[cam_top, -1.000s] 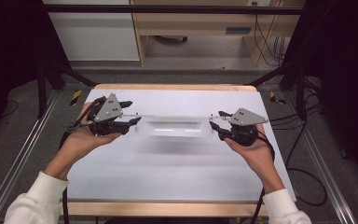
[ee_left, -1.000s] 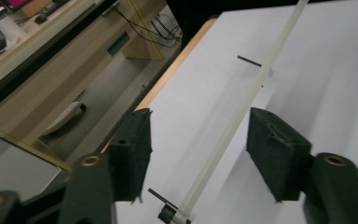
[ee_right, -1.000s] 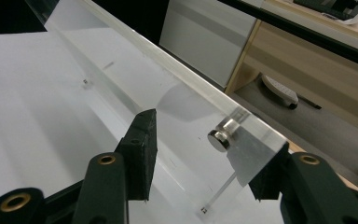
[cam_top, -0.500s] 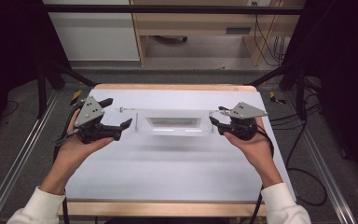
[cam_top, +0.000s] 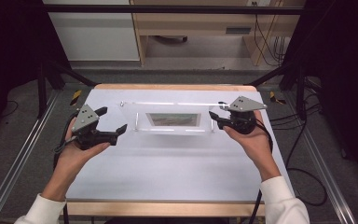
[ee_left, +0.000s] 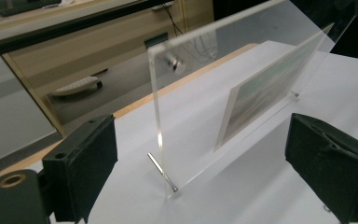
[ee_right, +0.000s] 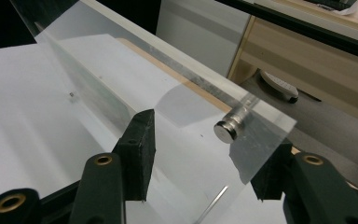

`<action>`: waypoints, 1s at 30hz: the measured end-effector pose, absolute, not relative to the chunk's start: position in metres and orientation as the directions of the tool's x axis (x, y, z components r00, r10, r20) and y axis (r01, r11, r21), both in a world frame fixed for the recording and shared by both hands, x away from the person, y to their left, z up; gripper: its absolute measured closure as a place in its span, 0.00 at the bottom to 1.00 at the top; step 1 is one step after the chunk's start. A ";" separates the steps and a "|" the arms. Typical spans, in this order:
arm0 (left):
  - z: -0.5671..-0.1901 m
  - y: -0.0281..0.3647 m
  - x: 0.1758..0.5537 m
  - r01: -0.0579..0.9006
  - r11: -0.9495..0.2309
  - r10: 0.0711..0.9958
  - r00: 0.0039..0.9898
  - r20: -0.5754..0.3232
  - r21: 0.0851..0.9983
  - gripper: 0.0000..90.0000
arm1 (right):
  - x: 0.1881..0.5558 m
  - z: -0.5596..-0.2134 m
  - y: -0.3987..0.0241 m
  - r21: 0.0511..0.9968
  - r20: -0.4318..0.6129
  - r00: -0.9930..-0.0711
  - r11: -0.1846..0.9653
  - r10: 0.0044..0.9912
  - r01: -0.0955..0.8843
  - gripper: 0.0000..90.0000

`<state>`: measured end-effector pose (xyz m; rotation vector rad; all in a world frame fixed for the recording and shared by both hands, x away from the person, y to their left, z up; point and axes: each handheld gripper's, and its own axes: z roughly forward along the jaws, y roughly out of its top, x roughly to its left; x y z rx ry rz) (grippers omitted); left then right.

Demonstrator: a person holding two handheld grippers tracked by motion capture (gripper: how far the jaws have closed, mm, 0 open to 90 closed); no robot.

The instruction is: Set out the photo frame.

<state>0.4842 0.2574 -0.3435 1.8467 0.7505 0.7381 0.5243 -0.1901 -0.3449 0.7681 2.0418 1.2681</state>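
One clear acrylic frame (cam_top: 172, 109) on one white table (cam_top: 168, 172), with one picture (cam_top: 175, 120) inside the frame. Two grippers, the left gripper (cam_top: 113, 119) just off the frame's left end and the right gripper (cam_top: 216, 112) at its right end, each with two black jaws and each in one hand: left hand (cam_top: 74, 151), right hand (cam_top: 251, 137). Two thin metal pins at the frame's foot, one (cam_top: 136, 120) near each end, and two yellow-and-black objects on the floor, one (cam_top: 76, 96) out beyond each end of the frame.
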 end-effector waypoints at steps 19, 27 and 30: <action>-0.408 0.277 0.489 0.313 -0.356 0.822 0.553 0.136 0.880 0.10 | 0.549 -0.339 -0.192 0.931 -0.118 -0.646 0.311 0.754 0.192 0.53; -0.425 0.285 0.477 0.349 -0.368 0.827 0.547 0.131 0.862 0.10 | 0.562 -0.338 -0.193 0.940 -0.071 -0.640 0.267 0.765 0.214 0.52; -0.429 0.288 0.471 0.357 -0.375 0.826 0.547 0.134 0.855 0.10 | 0.567 -0.337 -0.193 0.940 -0.061 -0.635 0.258 0.770 0.223 0.51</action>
